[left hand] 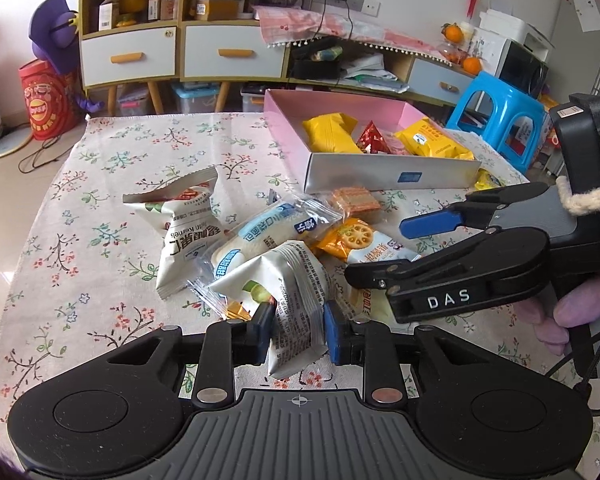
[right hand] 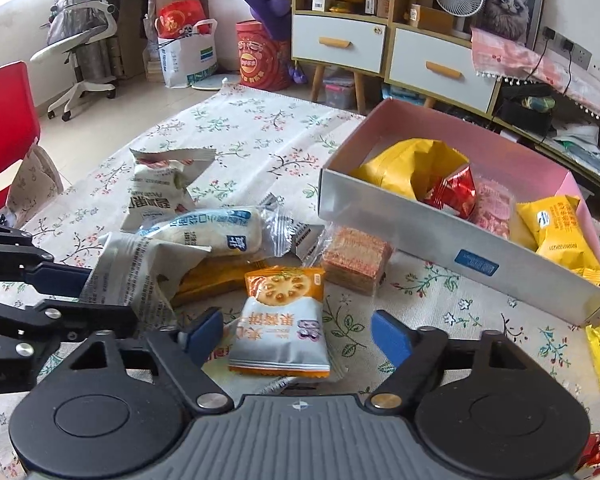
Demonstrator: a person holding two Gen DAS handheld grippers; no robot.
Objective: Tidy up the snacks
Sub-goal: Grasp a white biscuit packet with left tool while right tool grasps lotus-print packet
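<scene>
left gripper (left hand: 298, 336): clamped on white nut packet (left hand: 296, 300), lower centre | right gripper (right hand: 298, 332): part open, pads astride orange cracker packet (right hand: 282, 316), not pressing | pink box (right hand: 440, 236): upper right

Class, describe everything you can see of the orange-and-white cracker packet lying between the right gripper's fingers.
The cracker packet is a small, glossy, sealed pouch, orange at the top with a round biscuit picture, white below with printed characters, and orange crimped ends. It lies flat on the floral tablecloth, its lower edge overlapping another wrapper. The right gripper straddles it with jaws apart, and neither blue pad touches it. The wafer block sits just beyond it.
</scene>
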